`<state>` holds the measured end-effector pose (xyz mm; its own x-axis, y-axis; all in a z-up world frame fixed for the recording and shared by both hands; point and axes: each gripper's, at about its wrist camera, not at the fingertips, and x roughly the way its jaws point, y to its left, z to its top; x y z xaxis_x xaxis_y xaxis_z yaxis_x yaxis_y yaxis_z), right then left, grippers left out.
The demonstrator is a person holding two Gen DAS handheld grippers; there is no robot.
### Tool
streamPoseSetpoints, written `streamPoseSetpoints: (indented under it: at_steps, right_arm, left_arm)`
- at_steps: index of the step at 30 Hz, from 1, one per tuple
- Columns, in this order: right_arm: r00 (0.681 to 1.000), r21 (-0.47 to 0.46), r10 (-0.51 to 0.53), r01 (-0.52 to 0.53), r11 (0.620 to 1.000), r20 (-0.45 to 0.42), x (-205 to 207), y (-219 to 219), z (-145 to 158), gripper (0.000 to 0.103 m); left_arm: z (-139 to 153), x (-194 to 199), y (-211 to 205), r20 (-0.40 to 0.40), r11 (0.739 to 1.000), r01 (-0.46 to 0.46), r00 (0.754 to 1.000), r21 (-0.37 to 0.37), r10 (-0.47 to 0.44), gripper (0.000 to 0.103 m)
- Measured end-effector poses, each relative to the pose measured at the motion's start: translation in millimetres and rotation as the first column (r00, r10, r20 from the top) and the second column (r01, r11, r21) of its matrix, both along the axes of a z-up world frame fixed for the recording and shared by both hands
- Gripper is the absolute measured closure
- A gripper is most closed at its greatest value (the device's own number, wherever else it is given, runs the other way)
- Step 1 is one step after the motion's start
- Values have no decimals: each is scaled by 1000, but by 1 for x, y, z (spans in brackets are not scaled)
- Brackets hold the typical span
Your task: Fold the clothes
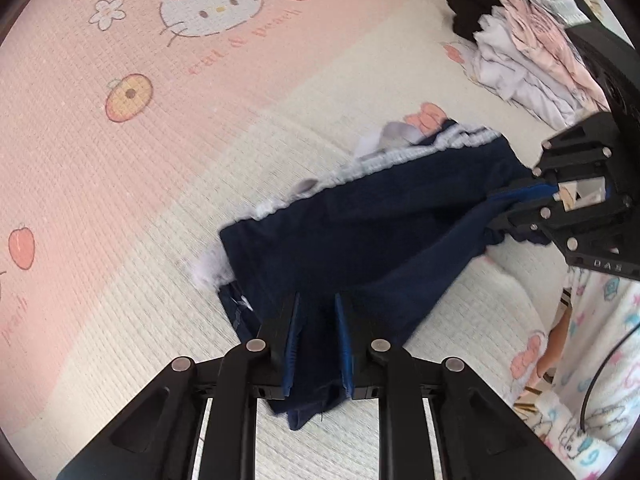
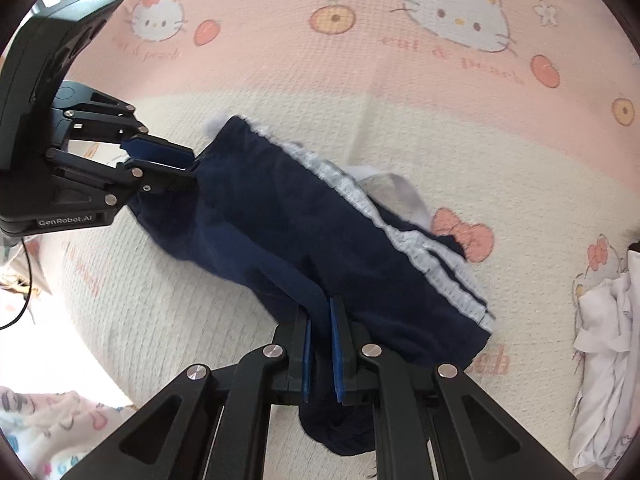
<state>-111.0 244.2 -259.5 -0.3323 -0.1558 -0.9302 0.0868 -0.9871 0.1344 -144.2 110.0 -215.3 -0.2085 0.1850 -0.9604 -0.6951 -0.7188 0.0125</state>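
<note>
A navy garment with white side stripes is stretched between both grippers above a pink and cream cartoon-cat bed sheet. My left gripper is shut on one navy edge of it. My right gripper shows at the right in the left wrist view, shut on the other edge. In the right wrist view the garment runs from my right gripper at the bottom to my left gripper at the left. The striped side hangs on the far side.
A pile of folded white, pink and black clothes lies at the far right of the bed. White clothes show at the right edge in the right wrist view. A patterned white fabric is at the lower right.
</note>
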Motion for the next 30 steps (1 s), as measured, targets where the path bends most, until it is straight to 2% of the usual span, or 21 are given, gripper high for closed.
streamPoseSetpoints:
  at_steps: [3, 5, 8, 11, 12, 13, 15, 17, 20, 24, 30]
  right_arm:
    - [1000, 1, -4, 4, 1000, 13, 0, 1, -2, 93]
    - [1000, 13, -1, 1, 1000, 20, -1, 0, -4, 93]
    - [1000, 16, -6, 5, 1000, 29, -5, -1, -9, 93]
    - [999, 12, -22, 22, 1000, 30, -6, 0, -12, 93]
    - [999, 11, -29, 29, 1000, 30, -5, 0, -12, 93]
    - [999, 10, -36, 36, 999, 30, -2, 1, -12, 93]
    - [998, 13, -51, 51, 999, 29, 1, 2, -14, 93]
    - [997, 18, -71, 70, 997, 32, 2, 2, -17, 93]
    - [995, 19, -95, 94, 995, 36, 5, 3, -20, 93]
    - [993, 18, -112, 111, 994, 45, 8, 4, -24, 93]
    - [988, 24, -147, 146, 989, 46, 10, 5, -26, 91]
  left_arm:
    - [5, -15, 10, 41, 1000, 11, 999, 21, -12, 88]
    - [16, -32, 18, 99, 998, 23, 995, 65, -29, 88]
    - [8, -40, 14, 193, 994, -20, 981, 110, -1, 87]
    - [11, -31, 7, 219, 992, -59, 975, 111, 34, 82]
    - [11, -30, 4, 230, 990, -76, 972, 117, 47, 73]
    - [10, -30, -1, 242, 988, -93, 968, 125, 60, 56]
    - [8, -30, -9, 266, 982, -127, 960, 139, 86, 33]
    - [4, -29, -18, 289, 973, -166, 951, 162, 114, 32]
    - [5, -27, -34, 286, 963, -224, 942, 152, 174, 32]
    - [-2, -26, -44, 325, 943, -278, 922, 183, 209, 32]
    - [-5, -21, -37, 273, 922, -297, 935, 249, 227, 32]
